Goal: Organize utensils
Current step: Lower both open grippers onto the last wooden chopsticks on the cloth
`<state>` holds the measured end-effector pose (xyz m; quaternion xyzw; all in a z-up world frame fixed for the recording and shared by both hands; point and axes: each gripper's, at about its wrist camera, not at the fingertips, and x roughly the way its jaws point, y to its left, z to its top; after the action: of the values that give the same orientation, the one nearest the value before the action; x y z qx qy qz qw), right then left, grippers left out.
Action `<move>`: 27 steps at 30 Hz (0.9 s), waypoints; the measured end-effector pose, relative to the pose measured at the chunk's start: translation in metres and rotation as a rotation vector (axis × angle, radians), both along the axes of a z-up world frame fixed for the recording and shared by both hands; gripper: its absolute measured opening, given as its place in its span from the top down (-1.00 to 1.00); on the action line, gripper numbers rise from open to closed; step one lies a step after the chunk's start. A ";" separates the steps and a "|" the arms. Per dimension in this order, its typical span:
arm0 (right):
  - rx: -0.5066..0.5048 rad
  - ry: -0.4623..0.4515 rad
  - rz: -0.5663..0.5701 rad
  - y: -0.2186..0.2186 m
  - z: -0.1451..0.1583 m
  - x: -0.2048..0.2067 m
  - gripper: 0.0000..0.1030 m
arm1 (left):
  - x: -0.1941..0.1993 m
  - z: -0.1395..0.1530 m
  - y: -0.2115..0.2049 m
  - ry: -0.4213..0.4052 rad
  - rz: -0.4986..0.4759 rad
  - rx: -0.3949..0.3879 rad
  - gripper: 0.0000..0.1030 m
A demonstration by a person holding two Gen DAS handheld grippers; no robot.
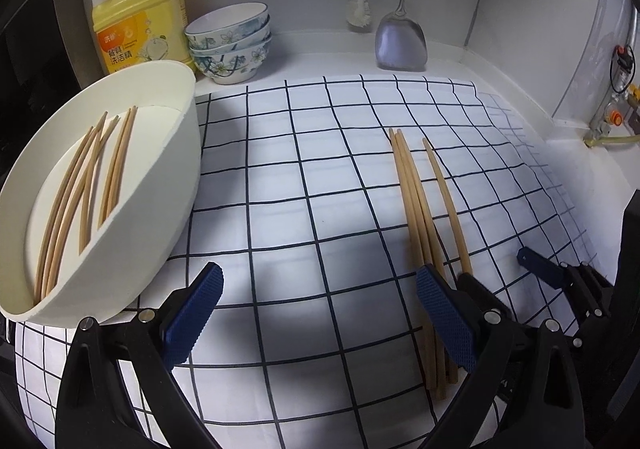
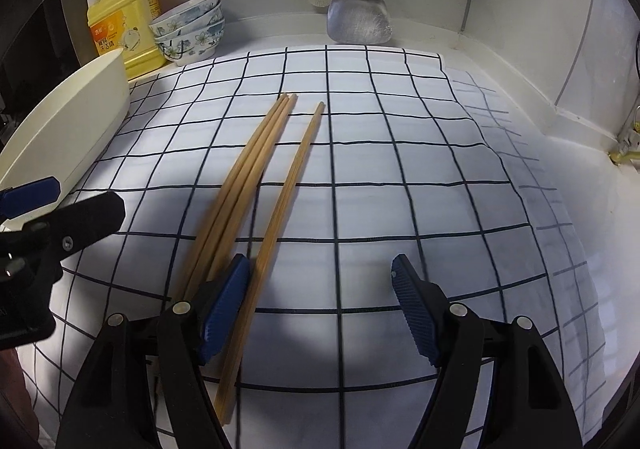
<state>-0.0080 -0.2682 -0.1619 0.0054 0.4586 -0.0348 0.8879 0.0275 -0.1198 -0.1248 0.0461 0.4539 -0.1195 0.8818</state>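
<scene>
Several wooden chopsticks (image 1: pixel 416 209) lie on the checked cloth (image 1: pixel 312 177); in the right wrist view a bundle (image 2: pixel 240 185) lies beside a single chopstick (image 2: pixel 288 189). A white oval bin (image 1: pixel 160 185) at the left holds several more chopsticks (image 1: pixel 84 189); its wall also shows in the right wrist view (image 2: pixel 68 129). My left gripper (image 1: pixel 320 313) is open and empty above the cloth, its right finger over the loose chopsticks. My right gripper (image 2: pixel 320 305) is open, the single chopstick lying just inside its left finger (image 2: pixel 224 313). The right gripper also shows in the left wrist view (image 1: pixel 560 273).
A yellow detergent jug (image 1: pixel 140 13), a stack of floral bowls (image 1: pixel 232 45), a hanging brush (image 1: pixel 360 9) and a metal spatula (image 1: pixel 400 37) stand along the back wall. Gas fittings (image 1: pixel 612 117) sit at the right wall. The left gripper shows at the left edge of the right wrist view (image 2: pixel 48 225).
</scene>
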 end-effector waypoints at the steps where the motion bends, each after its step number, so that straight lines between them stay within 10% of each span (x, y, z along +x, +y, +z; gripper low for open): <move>1: -0.004 -0.001 -0.002 -0.002 0.000 0.000 -0.35 | 0.000 -0.001 -0.002 0.003 -0.003 0.005 -0.85; 27: 0.020 -0.001 -0.030 -0.039 0.003 -0.006 -0.35 | 0.007 -0.034 -0.027 0.088 -0.052 0.053 -0.85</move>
<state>-0.0142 -0.3070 -0.1593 0.0213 0.4584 -0.0435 0.8874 0.0344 -0.1467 -0.1587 0.0759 0.4938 -0.1322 0.8561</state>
